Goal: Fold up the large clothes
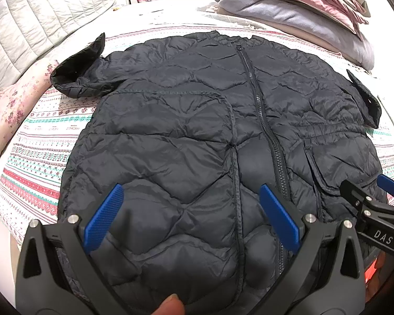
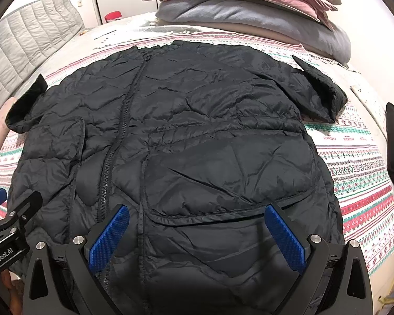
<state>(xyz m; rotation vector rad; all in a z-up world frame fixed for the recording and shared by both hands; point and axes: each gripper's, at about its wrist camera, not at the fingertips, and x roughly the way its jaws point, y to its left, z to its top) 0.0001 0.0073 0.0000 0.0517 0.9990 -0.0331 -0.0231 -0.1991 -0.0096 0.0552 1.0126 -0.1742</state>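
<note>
While the dark quilted puffer jacket (image 1: 197, 131) lies front-up and zipped on the patterned bedspread (image 1: 31, 162), hem nearest the cameras, no fold is judged begun. The left gripper (image 1: 191, 215) and right gripper (image 2: 197, 236) are held spread wide above the hem, grasping nothing. Both sleeves (image 2: 320, 92) are seen sticking out sideways. Next, a sleeve or side edge would need to be pinched and carried across the zip (image 1: 262, 110).

A bedroom (bed (image 1: 34, 141), stacked blankets (image 1: 289, 2)).
</note>
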